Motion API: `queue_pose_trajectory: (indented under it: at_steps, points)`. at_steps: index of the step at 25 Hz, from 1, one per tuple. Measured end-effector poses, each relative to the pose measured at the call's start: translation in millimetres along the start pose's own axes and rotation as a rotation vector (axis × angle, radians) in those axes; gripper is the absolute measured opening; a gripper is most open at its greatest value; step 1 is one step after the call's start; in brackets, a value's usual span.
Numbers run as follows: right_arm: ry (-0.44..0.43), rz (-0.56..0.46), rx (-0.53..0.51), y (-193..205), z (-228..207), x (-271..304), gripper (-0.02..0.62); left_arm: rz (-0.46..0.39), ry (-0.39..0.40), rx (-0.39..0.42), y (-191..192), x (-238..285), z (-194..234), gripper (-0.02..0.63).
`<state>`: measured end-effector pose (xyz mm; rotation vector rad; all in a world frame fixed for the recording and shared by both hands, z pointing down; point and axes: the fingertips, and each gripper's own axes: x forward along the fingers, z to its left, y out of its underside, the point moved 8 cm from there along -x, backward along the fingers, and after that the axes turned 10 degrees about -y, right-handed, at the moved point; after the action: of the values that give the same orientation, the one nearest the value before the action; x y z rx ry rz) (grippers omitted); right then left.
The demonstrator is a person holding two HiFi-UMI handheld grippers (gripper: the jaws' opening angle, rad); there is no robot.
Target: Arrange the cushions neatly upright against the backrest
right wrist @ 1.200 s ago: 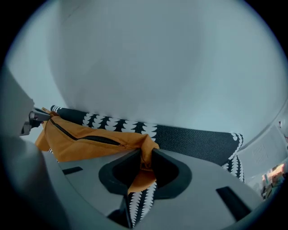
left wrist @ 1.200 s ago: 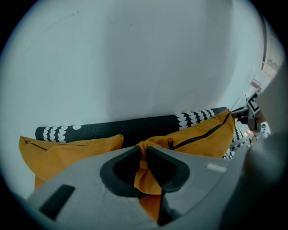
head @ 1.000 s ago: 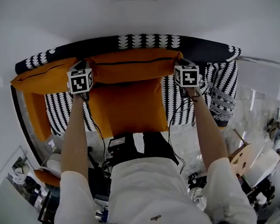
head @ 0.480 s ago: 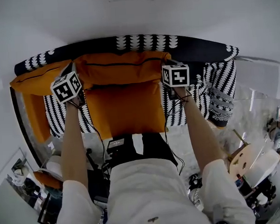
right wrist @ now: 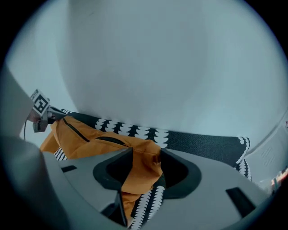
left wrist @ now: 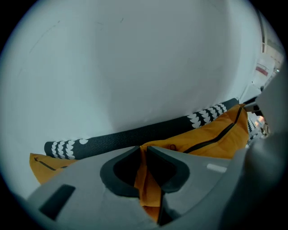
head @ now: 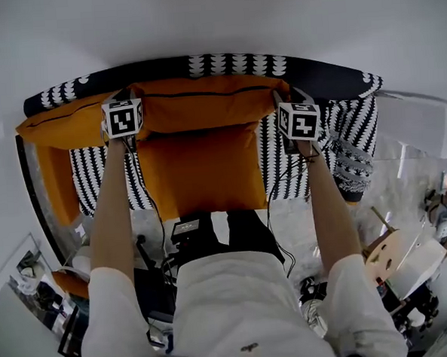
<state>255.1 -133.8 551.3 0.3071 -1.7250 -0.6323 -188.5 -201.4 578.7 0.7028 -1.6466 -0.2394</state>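
A long orange cushion (head: 204, 103) stands along the black-and-white patterned backrest (head: 231, 64) of the sofa. My left gripper (head: 130, 104) is at its left top corner. In the left gripper view my left gripper (left wrist: 144, 150) pinches that cushion's (left wrist: 211, 134) fabric; the jaws have just eased open slightly. My right gripper (head: 281, 101) is at the right top corner. Its jaws have just been opening: in the right gripper view my right gripper (right wrist: 146, 155) stands apart around the cushion (right wrist: 85, 139) corner, which lies loose between the pads. The backrest (right wrist: 202, 143) shows behind.
A second orange cushion (head: 200, 171) lies flat on the seat in front of me. Another orange cushion (head: 58, 127) leans at the sofa's left end. A white wall (head: 214, 20) rises behind. A white cabinet (head: 416, 121) and floor clutter (head: 410, 261) are at right.
Both grippers swung left with the long cushion half a second ago and have come back right. The cushion now stands straighter along the backrest.
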Motion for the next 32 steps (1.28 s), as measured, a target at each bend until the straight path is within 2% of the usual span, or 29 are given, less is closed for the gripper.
queue_pose_trajectory:
  at_steps: [1, 4, 6, 8, 11, 13, 16, 19, 21, 24, 26, 29, 32]
  points:
    - [-0.003, -0.023, -0.009, 0.2, -1.2, -6.0, 0.174, 0.007, 0.01, -0.007, -0.4, 3.9, 1.0, 0.043]
    - [0.028, -0.109, -0.047, -2.5, -1.6, -28.0, 0.178, 0.025, 0.031, -0.05, -7.1, 11.0, 6.4, 0.046]
    - [0.017, -0.162, -0.066, -0.8, 6.9, -42.5, 0.176, 0.029, 0.037, -0.089, -11.4, 8.3, 9.2, 0.049]
    - [-0.086, -0.177, -0.066, 8.2, 27.6, -49.6, 0.161, 0.012, 0.035, -0.11, -9.8, 0.9, 10.5, 0.057]
    - [-0.288, -0.115, -0.05, 29.3, 71.1, -37.3, 0.152, -0.029, 0.022, -0.096, -3.5, -17.0, 13.0, 0.073]
    - [-0.338, -0.057, -0.084, 41.2, 94.8, -18.5, 0.149, -0.051, 0.013, -0.082, 1.1, -30.3, 14.5, 0.101]
    - [-0.355, -0.003, -0.097, 51.2, 116.1, 9.7, 0.147, -0.089, -0.017, -0.059, 13.7, -55.8, 14.1, 0.124]
    - [-0.314, -0.01, -0.071, 44.5, 119.2, 29.6, 0.14, -0.132, -0.032, -0.043, 34.9, -85.6, 2.8, 0.124]
    - [-0.291, -0.019, -0.05, 34.9, 115.5, 40.3, 0.126, -0.15, 0.0, 0.025, 50.0, -98.7, -17.9, 0.124]
    - [-0.292, -0.02, -0.066, 26.8, 113.2, 51.0, 0.126, -0.165, 0.096, 0.167, 67.2, -98.7, -64.1, 0.124]
    - [-0.306, -0.02, -0.083, 27.3, 113.0, 53.6, 0.126, -0.171, 0.15, 0.206, 69.5, -87.4, -91.0, 0.123]
    - [-0.327, -0.023, -0.116, 28.8, 112.8, 46.4, 0.123, -0.142, 0.187, 0.176, 60.0, -61.8, -114.7, 0.123]
    - [-0.366, -0.043, -0.154, 42.1, 112.8, 22.4, 0.08, -0.101, 0.183, 0.128, 54.1, -41.7, -119.9, 0.123]
